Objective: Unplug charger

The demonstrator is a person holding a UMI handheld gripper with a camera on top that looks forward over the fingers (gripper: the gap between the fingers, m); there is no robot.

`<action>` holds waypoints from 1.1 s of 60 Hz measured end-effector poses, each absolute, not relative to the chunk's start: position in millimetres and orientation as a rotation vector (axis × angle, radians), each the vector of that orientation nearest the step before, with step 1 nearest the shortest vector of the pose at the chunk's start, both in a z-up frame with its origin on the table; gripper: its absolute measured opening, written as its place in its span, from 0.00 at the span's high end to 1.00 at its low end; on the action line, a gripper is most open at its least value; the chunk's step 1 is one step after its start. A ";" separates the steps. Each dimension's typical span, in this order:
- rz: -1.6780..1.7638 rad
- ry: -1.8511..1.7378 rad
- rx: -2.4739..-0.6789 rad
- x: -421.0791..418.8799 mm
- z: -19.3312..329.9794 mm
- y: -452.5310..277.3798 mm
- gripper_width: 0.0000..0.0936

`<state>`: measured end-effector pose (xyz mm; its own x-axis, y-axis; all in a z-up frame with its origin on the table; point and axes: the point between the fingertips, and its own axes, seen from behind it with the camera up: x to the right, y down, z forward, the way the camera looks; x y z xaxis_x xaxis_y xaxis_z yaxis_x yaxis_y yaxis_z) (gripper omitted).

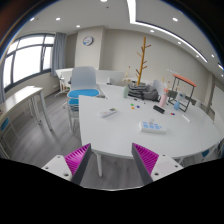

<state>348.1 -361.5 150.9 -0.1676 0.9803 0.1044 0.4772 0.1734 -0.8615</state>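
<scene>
From my station, the desk point(120, 128) looked like smooth white laminate with a faint sheen under the ceiling lights. The pads on my fingers point(78, 160) were ribbed magenta, rubbery and matt. A coat stand point(146, 60) beyond the desk appeared to be bare, pale wood. The floor point(40, 125) was grey, plank-patterned and slightly glossy. The chair point(84, 82) had a smooth blue plastic-looking seat.
</scene>
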 end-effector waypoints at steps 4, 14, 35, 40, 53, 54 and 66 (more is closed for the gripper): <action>0.889 -1.724 -1.414 344.4 149.8 -350.7 0.09; 0.842 -1.639 -1.477 313.5 143.0 -288.2 0.09; 0.768 -1.480 -1.571 275.9 132.9 -187.8 0.09; 0.790 -1.466 -1.571 264.6 132.7 -176.6 0.09; 0.851 -1.478 -1.514 211.7 125.0 -162.5 0.09; 0.860 -1.479 -1.510 205.5 123.3 -161.7 0.09; 0.908 -1.482 -1.449 120.0 95.0 -145.4 0.09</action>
<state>120.0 -145.4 95.0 0.0338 0.9960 0.0830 0.3777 0.0642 -0.9237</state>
